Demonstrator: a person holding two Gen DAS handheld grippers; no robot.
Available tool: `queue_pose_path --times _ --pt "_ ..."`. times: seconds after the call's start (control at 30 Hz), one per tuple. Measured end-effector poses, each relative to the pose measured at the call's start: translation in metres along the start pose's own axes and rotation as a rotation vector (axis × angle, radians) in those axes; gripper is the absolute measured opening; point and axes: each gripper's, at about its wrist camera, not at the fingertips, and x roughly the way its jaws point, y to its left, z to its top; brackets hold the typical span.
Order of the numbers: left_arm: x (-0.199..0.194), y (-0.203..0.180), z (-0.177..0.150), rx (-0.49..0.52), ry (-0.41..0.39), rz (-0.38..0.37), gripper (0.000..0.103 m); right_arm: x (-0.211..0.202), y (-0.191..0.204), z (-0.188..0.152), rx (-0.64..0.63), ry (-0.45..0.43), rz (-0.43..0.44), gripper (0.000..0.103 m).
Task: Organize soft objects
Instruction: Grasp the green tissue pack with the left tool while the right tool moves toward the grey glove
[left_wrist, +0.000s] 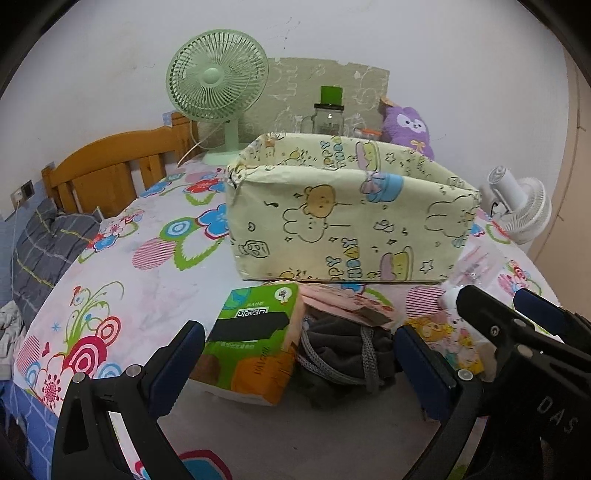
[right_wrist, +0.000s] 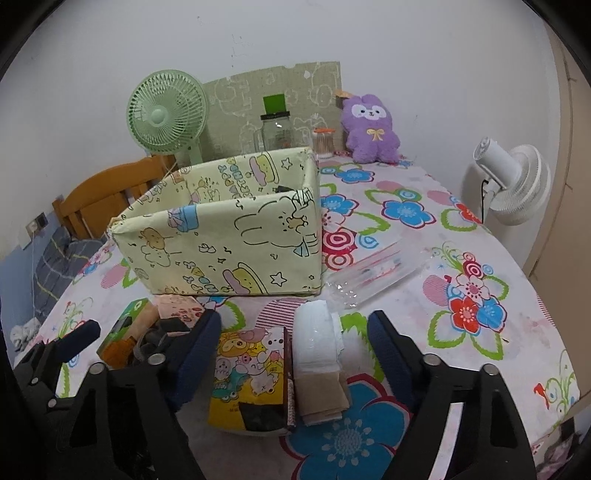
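Observation:
A cream cartoon-print box stands open-topped on the flowered tablecloth. In front of it lie a green tissue pack, a dark grey corded fabric bundle and a pink pouch. My left gripper is open, its fingers on either side of the green pack and the bundle without touching them. Further right lie a yellow cartoon tissue pack, a white wrapped tissue pack and a beige folded piece. My right gripper straddles these, open, with a gap at the right pad.
A green fan, a glass jar and a purple plush stand behind the box. A white fan is at the right edge. A clear plastic bag lies right of the box. A wooden headboard is to the left.

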Motion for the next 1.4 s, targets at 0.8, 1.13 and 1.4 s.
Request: queue_pose_path --times 0.8,1.13,1.4 --pt "0.000 0.028 0.009 -0.038 0.014 0.017 0.102 0.018 0.029 0.014 -0.004 0.087 0.096 0.063" --pt "0.006 0.048 -0.001 -0.074 0.061 0.035 0.091 0.023 0.046 0.006 -0.038 0.125 0.116 0.063" --pt "0.010 0.050 -0.007 -0.066 0.088 0.011 0.069 0.019 0.054 0.003 -0.061 0.125 0.116 0.063"
